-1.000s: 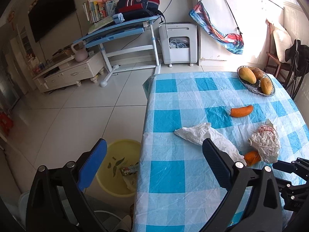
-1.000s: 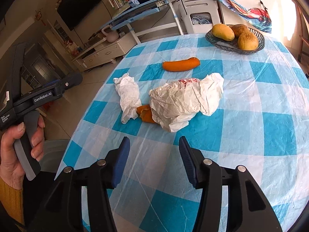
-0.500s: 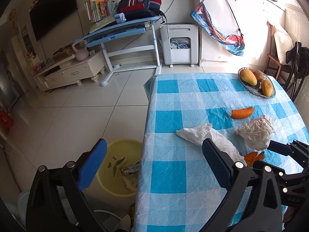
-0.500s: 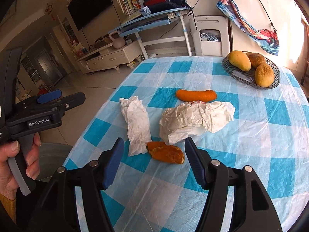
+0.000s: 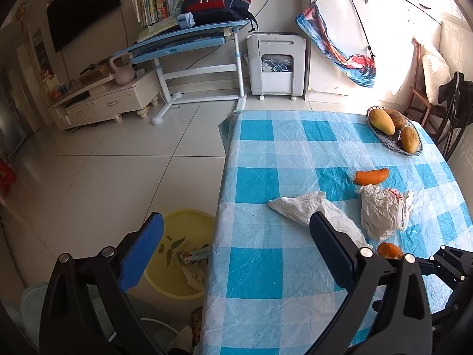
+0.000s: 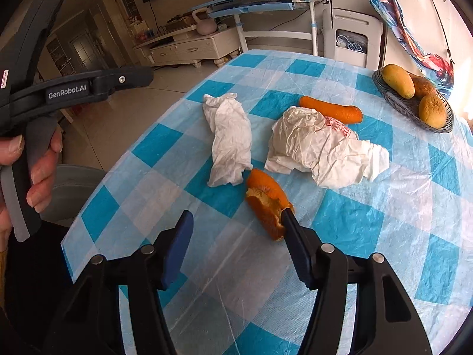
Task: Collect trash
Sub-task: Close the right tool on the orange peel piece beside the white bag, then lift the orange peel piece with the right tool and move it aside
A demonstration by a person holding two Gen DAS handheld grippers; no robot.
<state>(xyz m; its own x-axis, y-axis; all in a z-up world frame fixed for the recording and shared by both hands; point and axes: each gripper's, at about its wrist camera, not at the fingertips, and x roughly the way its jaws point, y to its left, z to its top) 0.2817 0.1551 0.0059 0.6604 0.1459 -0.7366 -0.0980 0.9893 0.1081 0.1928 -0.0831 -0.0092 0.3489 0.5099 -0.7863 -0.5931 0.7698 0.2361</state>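
Some trash is already in the yellow bin (image 5: 177, 222) by the table's (image 5: 266, 266) left edge. Two papers and peel (image 6: 266, 201) remain. Right gripper (image 6: 236, 227) is closing on nothing; left gripper (image 5: 233, 233) is wide, empty.

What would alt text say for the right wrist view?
The right gripper, its fingers closing with nothing between them, nears an orange peel on a blue-checked tablecloth; beyond lie two crumpled papers and a carrot.
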